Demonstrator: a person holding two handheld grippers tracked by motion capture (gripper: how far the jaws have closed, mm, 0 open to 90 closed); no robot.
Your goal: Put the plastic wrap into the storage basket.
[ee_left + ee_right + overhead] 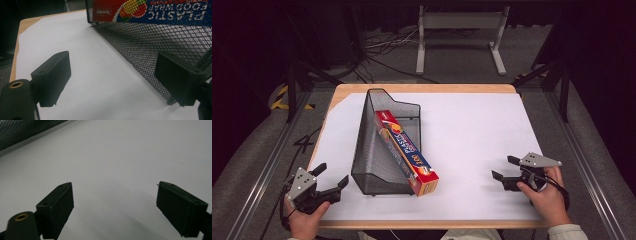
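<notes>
A black mesh file holder [382, 145] lies on the white table sheet [472, 135], left of centre. A long box of plastic food wrap [407, 150] rests slanted in it, its near end sticking out over the holder's front. My left gripper [332, 175] is at the front left corner, open, just left of the holder. In the left gripper view the mesh wall [150, 42] stands close to the right jaw and the box [155, 10] shows above it. My right gripper [504, 167] is open near the front right, over bare sheet [115, 165].
The wooden table edge [422, 88] shows at the back. Beyond it stand a metal frame [459, 35] and cables on the floor. Rails run along both sides of the table. A strip of mesh [22, 128] shows at the top left of the right gripper view.
</notes>
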